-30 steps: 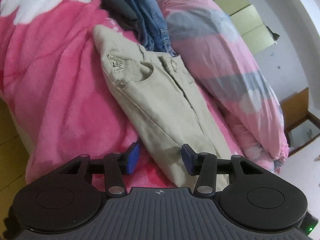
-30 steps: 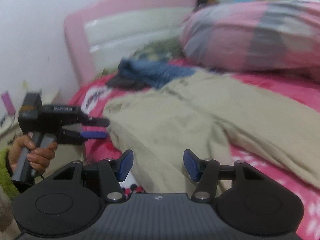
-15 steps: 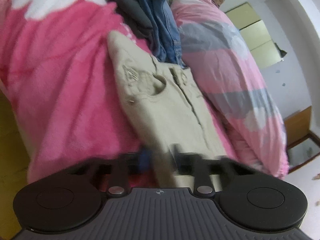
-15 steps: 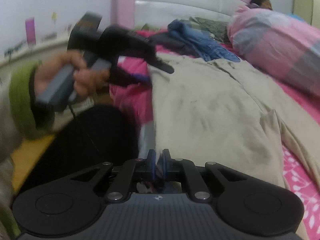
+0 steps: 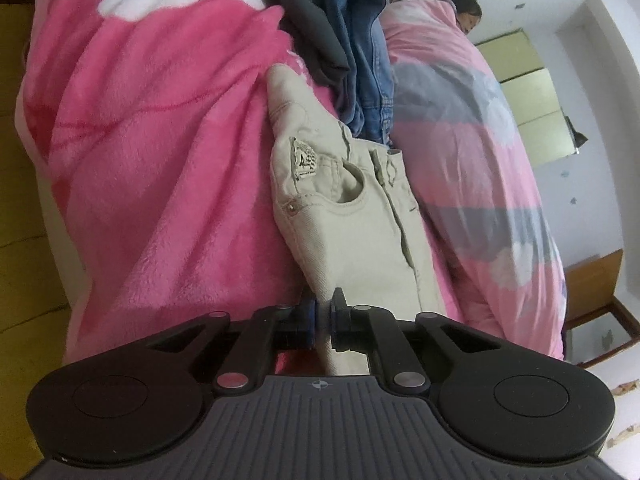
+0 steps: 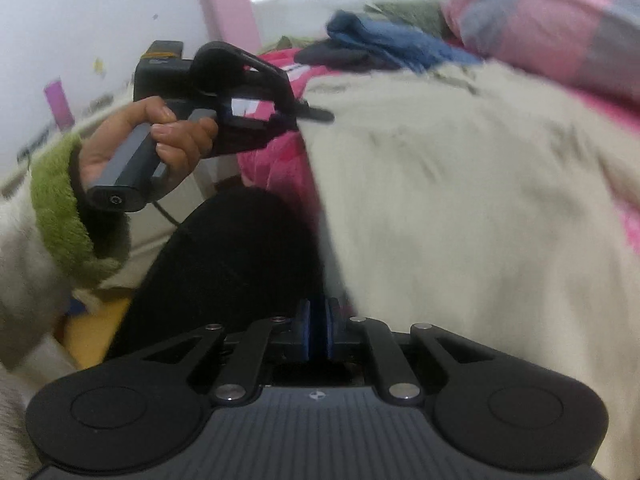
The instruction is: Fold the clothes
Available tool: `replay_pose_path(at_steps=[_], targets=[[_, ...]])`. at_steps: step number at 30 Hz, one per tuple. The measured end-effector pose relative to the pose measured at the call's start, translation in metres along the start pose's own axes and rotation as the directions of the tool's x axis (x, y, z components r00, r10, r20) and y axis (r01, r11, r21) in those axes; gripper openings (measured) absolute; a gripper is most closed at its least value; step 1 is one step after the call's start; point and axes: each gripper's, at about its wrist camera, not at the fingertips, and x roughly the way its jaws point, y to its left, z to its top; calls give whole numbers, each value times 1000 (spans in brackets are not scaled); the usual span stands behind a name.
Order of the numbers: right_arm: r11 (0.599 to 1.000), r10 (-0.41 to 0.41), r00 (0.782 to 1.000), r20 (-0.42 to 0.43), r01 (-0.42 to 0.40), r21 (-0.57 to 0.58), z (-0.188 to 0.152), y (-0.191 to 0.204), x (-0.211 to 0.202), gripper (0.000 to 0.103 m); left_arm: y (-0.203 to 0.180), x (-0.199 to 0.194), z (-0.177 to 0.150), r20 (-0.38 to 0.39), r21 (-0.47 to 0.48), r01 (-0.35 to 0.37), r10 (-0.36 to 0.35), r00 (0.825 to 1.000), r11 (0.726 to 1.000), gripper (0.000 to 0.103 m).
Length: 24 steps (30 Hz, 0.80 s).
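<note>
Beige trousers (image 5: 352,220) lie lengthwise on a pink fleece blanket (image 5: 160,160), waistband and pocket toward the far end. My left gripper (image 5: 322,320) pinches their near side edge; its jaws are opening slightly, with the cloth still pressed between the blue pads. In the right wrist view the trousers (image 6: 460,200) fill the right half, blurred. My right gripper (image 6: 318,328) is shut at their near edge, which runs down into the pads. The left gripper (image 6: 316,114) also shows there, held by a hand (image 6: 160,140) in a green cuff, its tips at the trousers' edge.
Blue jeans (image 5: 368,52) and a dark garment (image 5: 312,32) are piled beyond the waistband. A person lies under a pink and grey quilt (image 5: 480,160) along the right. The pink headboard (image 6: 228,4) stands behind. A black-clad leg (image 6: 224,260) is beside the bed edge.
Both grippers went from open to shut on the trousers' edge. The right one dropped toward the near bed edge, close to the left hand. The left one rolled and moved in slightly.
</note>
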Motion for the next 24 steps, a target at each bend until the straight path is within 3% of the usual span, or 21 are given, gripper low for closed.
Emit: replay_pose_path(at_steps=[1, 3, 9, 13, 16, 19, 20, 21, 24], targets=[[999, 8, 1000, -4, -8, 38, -6, -3, -3, 8, -1, -3, 0, 4, 3, -6, 5, 1000, 1000, 12], [994, 24, 1000, 3, -24, 109, -19, -8, -13, 8, -7, -12, -1, 46, 26, -41, 40, 998, 999, 27], [961, -5, 991, 131, -31, 274, -57, -26, -75, 10, -26, -40, -7, 163, 99, -123, 106, 981, 987, 30], [939, -68, 969, 236, -18, 344, -75, -34, -126, 14, -69, -39, -22, 194, 255, -124, 75, 978, 959, 36], [913, -147, 941, 306, 10, 407, -92, -43, -168, 19, -105, -25, -47, 128, 396, -66, 15, 992, 916, 44], [867, -283, 890, 356, 79, 492, -117, -53, -221, 29, -135, -5, -81, 9, 515, 26, -35, 999, 857, 53], [847, -335, 867, 369, 106, 521, -126, -56, -239, 37, -145, 3, -93, -37, 547, 60, -48, 998, 835, 54], [817, -401, 839, 368, 146, 557, -135, -60, -257, 46, -155, 14, -108, -92, 578, 102, -60, 994, 809, 55], [687, -610, 724, 322, 280, 671, -166, -70, -314, 49, -176, 42, -149, -234, 636, 206, -69, 970, 743, 55]])
